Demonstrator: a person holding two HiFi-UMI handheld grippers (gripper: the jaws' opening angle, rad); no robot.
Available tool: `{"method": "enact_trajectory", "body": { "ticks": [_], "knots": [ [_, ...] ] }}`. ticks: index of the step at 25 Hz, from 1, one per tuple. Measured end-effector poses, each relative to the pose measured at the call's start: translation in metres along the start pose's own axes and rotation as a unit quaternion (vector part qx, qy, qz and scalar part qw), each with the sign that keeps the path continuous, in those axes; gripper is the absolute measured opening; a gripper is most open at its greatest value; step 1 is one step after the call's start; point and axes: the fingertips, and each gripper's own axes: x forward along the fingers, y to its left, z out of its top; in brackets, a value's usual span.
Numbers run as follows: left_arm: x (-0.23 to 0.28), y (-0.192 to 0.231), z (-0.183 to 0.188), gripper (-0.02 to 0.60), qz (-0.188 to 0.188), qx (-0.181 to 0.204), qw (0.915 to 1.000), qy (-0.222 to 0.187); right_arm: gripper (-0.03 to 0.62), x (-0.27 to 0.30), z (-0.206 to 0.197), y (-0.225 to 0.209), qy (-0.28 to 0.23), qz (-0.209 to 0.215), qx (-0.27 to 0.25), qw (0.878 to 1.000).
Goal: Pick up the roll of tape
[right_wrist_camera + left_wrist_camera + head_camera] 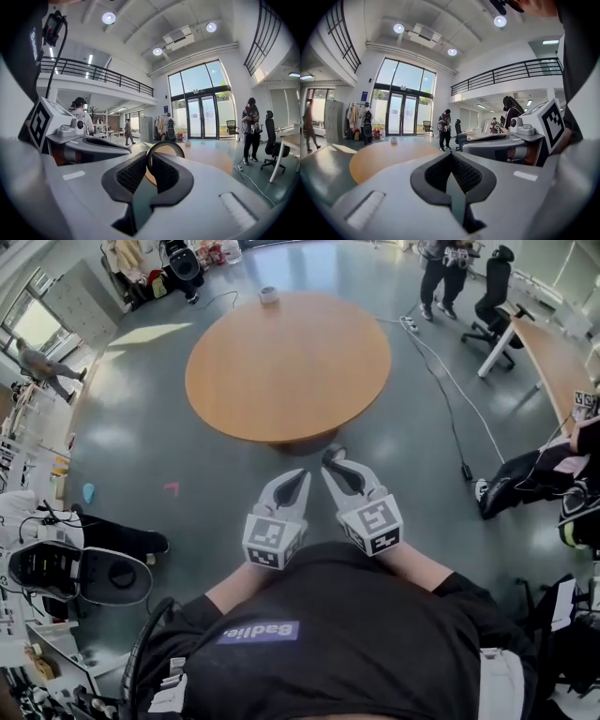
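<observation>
A dark roll of tape stands on edge between the pads of my right gripper, which is shut on its rim. In the head view the same roll pokes out at the tip of the right gripper, held in the air just short of the near edge of the round wooden table. My left gripper hovers beside it, apart from the roll. Its jaws meet at the tips with nothing between them.
A small pale roll-like object sits at the table's far edge. A cable runs across the floor on the right. Office chairs, a desk and several people stand around the room. Bags and gear lie at the left.
</observation>
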Motion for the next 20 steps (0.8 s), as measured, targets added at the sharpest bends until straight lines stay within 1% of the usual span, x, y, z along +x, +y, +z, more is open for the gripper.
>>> {"method": "enact_trajectory", "body": {
  "ticks": [6, 14, 20],
  "knots": [
    [-0.012, 0.014, 0.006, 0.009, -0.009, 0.014, 0.9998, -0.005, 0.043, 0.012, 0.009, 0.016, -0.013, -0.003, -0.001, 1.000],
    [-0.010, 0.023, -0.004, 0.009, -0.010, 0.008, 0.9999, -0.005, 0.043, 0.026, 0.001, 0.023, -0.010, 0.011, -0.005, 1.000],
    [-0.026, 0.033, -0.007, 0.009, -0.008, 0.003, 0.9999, -0.007, 0.043, 0.035, 0.001, 0.040, -0.001, 0.013, -0.006, 1.000]
  ]
}}
